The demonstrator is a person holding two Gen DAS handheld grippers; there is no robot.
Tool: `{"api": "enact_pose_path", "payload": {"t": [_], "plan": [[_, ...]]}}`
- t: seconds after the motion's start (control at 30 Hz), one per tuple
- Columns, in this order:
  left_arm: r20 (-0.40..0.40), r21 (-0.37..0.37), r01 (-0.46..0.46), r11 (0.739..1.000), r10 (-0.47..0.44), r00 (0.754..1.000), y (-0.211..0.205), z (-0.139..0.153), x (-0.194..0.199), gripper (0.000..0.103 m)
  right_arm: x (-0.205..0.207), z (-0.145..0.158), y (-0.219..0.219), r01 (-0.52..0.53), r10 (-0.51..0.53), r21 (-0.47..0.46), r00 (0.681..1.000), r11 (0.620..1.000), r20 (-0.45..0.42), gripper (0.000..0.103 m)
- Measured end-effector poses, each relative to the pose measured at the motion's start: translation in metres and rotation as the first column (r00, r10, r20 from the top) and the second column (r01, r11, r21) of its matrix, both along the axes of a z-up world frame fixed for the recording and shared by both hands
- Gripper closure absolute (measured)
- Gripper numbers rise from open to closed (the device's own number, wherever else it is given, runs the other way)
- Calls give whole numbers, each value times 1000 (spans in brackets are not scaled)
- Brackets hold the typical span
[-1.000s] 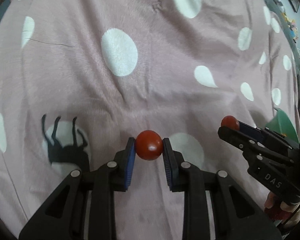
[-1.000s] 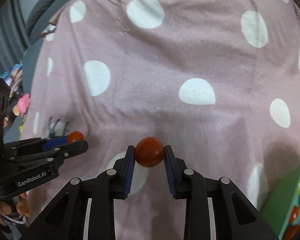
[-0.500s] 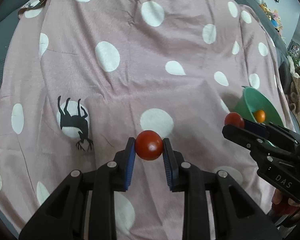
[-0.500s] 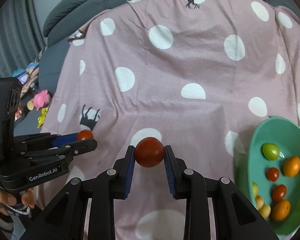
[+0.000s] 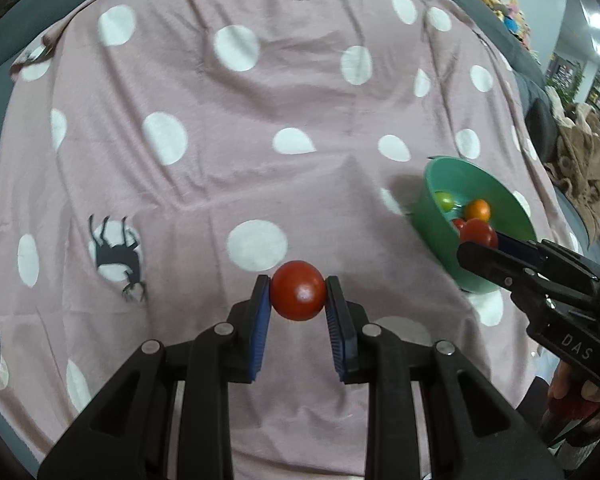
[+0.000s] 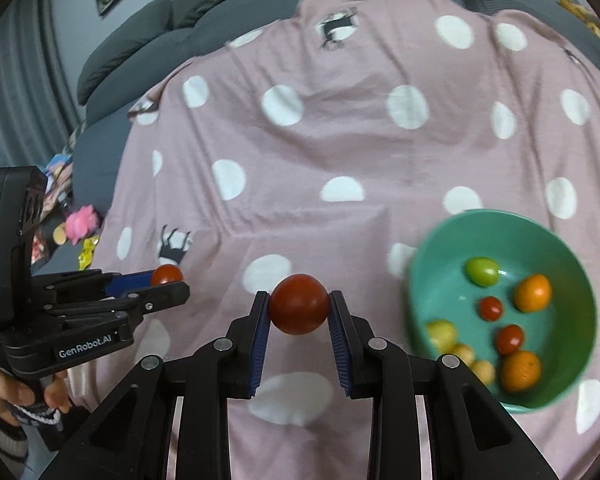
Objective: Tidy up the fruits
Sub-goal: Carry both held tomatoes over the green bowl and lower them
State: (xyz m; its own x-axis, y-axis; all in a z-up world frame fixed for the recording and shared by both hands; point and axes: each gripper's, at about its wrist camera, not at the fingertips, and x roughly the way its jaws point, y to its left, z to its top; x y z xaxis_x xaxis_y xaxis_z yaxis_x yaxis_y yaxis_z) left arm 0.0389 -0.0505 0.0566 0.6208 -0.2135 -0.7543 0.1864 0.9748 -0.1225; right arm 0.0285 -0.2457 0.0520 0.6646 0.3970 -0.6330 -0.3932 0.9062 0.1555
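My left gripper (image 5: 298, 298) is shut on a red tomato (image 5: 298, 294), held above the pink dotted cloth (image 5: 220, 128). My right gripper (image 6: 299, 311) is shut on another red tomato (image 6: 299, 308). In the left wrist view the right gripper (image 5: 480, 242) shows at the right with its tomato (image 5: 477, 232), just in front of the green bowl (image 5: 432, 200). In the right wrist view the left gripper (image 6: 168, 280) reaches in from the left with its tomato (image 6: 166, 274). The green bowl (image 6: 424, 264) lies right of my right gripper and holds several small red, orange, yellow and green fruits.
The pink cloth (image 6: 340, 140) with white dots and deer prints covers a grey sofa (image 6: 148, 32). Toys and wrappers (image 6: 80, 228) lie beyond the cloth's left edge. A brown blanket (image 5: 580, 168) sits past the right edge. A hand (image 6: 24, 396) grips the left tool.
Both grippers have drawn back and risen with their tomatoes still clamped. Much more of the cloth is now in view, and the green bowl with fruits has come into sight at the right.
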Motion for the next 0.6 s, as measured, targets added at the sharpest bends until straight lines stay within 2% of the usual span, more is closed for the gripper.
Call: {"api": "enact_pose_path", "payload": {"t": [0.27, 0.6], "plan": [[12, 6, 108, 994, -108, 994, -52, 4, 13, 77, -5, 5, -48, 118, -118, 8, 993, 993, 18, 72], [-4, 20, 234, 972, -234, 972, -124, -1, 38, 77, -1, 1, -99, 229, -229, -1, 973, 973, 12, 72]]}}
